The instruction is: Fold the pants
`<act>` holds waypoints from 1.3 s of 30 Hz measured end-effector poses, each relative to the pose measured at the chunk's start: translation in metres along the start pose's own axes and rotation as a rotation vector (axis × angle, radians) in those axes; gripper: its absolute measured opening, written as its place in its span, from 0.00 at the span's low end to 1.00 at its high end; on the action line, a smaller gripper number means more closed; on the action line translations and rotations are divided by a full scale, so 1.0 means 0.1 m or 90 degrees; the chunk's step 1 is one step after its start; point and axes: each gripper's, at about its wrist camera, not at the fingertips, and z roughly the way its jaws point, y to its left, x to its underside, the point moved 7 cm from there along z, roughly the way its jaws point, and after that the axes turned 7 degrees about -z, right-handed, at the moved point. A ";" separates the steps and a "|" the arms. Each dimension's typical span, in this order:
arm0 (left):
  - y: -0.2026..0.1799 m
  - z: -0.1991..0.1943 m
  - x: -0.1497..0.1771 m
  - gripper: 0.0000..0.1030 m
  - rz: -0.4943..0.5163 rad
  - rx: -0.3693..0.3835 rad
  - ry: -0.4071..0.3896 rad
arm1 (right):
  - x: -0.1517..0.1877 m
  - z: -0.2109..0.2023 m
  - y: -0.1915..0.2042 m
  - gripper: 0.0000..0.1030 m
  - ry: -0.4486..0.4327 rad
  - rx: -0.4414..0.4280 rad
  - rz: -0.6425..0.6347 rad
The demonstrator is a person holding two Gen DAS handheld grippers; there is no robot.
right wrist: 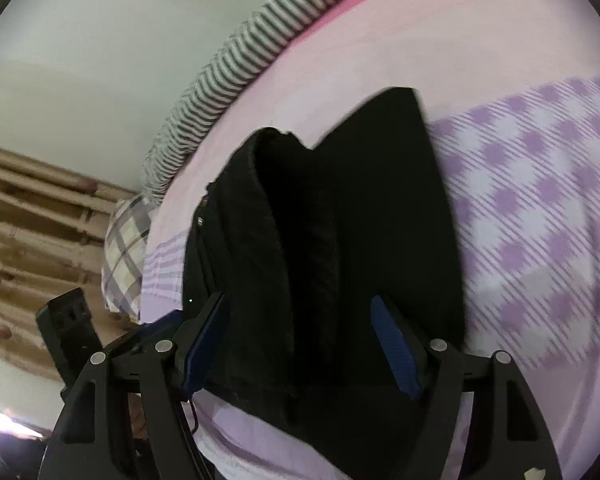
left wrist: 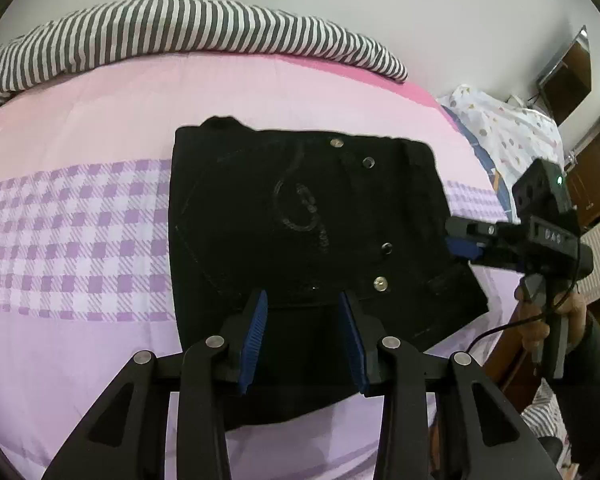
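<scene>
The black pants (left wrist: 300, 216) lie folded into a thick rectangle on the pink and purple checked bed sheet (left wrist: 80, 220); metal snaps show on the top layer. My left gripper (left wrist: 304, 304) is open, its blue pads straddling the near edge of the pants. My right gripper (left wrist: 462, 246) is seen in the left wrist view at the pants' right edge. In the right wrist view my right gripper (right wrist: 300, 312) is open, with the stacked folded edges of the pants (right wrist: 340, 220) between its pads.
A grey and white striped blanket (left wrist: 180, 32) lies along the far side of the bed. A spotted white pillow (left wrist: 500, 128) sits at the right. A checked pillow (right wrist: 126, 248) and wooden wall panels (right wrist: 28, 216) show in the right wrist view.
</scene>
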 end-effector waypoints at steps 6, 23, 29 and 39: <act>-0.01 0.17 0.04 0.40 0.015 -0.011 0.012 | -0.11 0.23 0.16 0.63 -0.001 -0.044 -0.023; -0.13 -0.02 -0.07 0.40 0.012 0.009 -0.012 | -0.22 -0.08 0.57 0.10 -0.092 0.050 -0.039; -0.32 0.00 -0.14 0.41 0.042 0.022 -0.014 | -0.28 -0.32 0.47 0.10 -0.125 0.068 -0.022; -0.43 0.34 0.04 0.42 0.080 0.002 0.037 | -0.18 -0.39 -0.23 0.10 -0.116 0.136 0.053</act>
